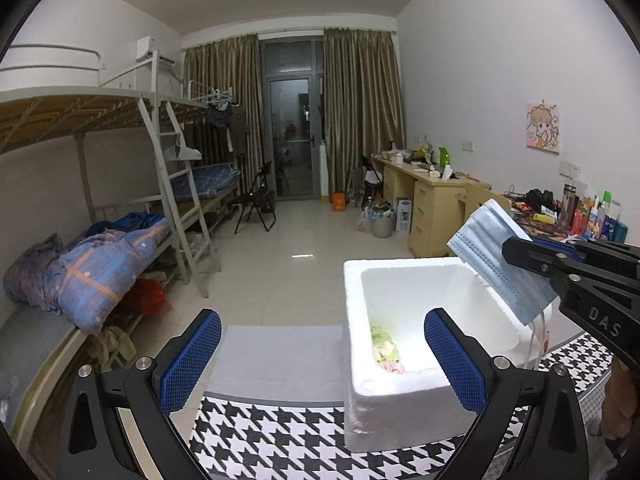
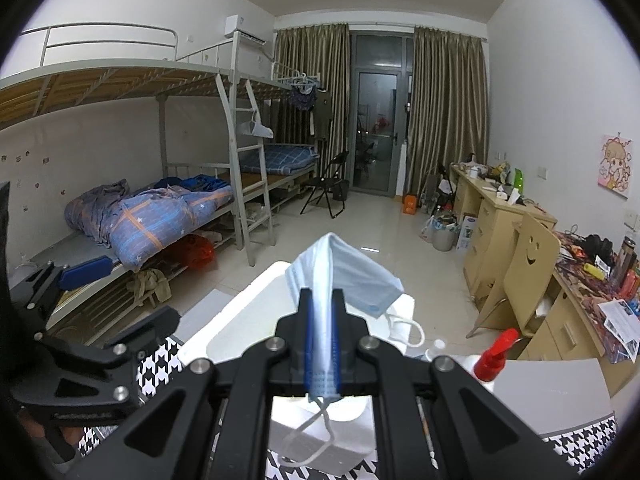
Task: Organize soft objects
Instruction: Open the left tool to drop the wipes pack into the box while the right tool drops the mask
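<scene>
Over the houndstooth cloth (image 1: pixel 280 440), right gripper (image 2: pixel 322 304) clamps a face mask (image 2: pixel 352 276); left gripper (image 1: pixel 322 356) gapes.

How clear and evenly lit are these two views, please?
Left wrist view: strong fisheye bending and dark corners; the foam box interior is glaring white; the mask is sharp. Right wrist view: same distortion; the mask is clear, while the right tool is dark and close.

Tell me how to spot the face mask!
Find the white foam box on the black-and-white checked cloth. Just above its far right corner, the right gripper pinches a pale blue pleated face mask. It is the only thing held in the air, white ear loops dangling.
</scene>
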Demonstrator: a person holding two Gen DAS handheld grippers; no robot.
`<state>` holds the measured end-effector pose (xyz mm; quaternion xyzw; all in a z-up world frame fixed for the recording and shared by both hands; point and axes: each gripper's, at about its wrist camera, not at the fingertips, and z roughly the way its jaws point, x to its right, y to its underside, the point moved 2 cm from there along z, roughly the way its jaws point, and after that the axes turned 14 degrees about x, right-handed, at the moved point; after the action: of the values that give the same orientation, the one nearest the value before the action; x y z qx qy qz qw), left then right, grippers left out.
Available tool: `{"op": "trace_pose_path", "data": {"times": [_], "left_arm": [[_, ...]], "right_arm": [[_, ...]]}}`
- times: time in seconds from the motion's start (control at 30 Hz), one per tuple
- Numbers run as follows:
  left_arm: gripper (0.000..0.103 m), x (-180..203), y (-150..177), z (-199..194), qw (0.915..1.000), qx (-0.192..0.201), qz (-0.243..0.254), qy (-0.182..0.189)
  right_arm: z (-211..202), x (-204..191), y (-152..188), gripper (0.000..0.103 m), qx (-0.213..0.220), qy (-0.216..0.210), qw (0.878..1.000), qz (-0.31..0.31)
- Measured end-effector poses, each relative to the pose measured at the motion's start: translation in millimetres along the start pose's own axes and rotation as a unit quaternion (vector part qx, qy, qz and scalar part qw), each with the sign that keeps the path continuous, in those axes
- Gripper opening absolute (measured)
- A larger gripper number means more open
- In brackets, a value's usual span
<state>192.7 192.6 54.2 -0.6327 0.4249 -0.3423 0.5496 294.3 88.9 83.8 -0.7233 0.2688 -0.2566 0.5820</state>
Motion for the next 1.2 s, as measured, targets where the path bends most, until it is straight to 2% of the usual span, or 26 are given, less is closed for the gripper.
{"op": "trace_pose_path", "data": {"times": [0.6, 0.63, 0.67, 0.7, 0.77, 0.83, 1.2], "left_arm": [[0.102, -21.7, 12.3, -14.0, 0.9997, 0.003, -0.021, -0.013], [0.102, -22.2, 13.2, -15.0, 0.9997, 0.003, -0.021, -0.013], [0.102, -21.8, 13.8, -15.2, 0.9997, 0.003, -0.019, -0.012], [0.102, -22.1, 13.6, -15.5, 0.9998, 0.003, -0.018, -0.012], [0.102, -21.3, 14.1, -16.0, 0.9998, 0.004, -0.012, -0.013], [0.102, -19.7, 13.9, -15.9, 0.9999, 0.005, -0.008, -0.014], [0.102, -17.0, 11.6, -19.3, 0.9999, 0.006, -0.009, -0.01]], "right_arm": [[28.8, -4.7, 14.8, 0.011, -0.048, -0.028, 0.998, 0.008], [30.3, -5.9, 15.6, 0.014, -0.053, -0.033, 0.998, 0.009], [32.4, -6.0, 17.2, 0.025, -0.062, -0.038, 0.997, 0.011], [33.7, -6.7, 18.0, 0.043, -0.068, -0.038, 0.997, 0.01], [32.4, -8.4, 19.9, 0.067, -0.074, -0.037, 0.997, 0.006], [26.2, -10.1, 19.0, 0.069, -0.058, -0.034, 0.998, 0.001], [6.2, -8.3, 12.0, 0.071, -0.043, -0.02, 0.999, 0.005]]}}
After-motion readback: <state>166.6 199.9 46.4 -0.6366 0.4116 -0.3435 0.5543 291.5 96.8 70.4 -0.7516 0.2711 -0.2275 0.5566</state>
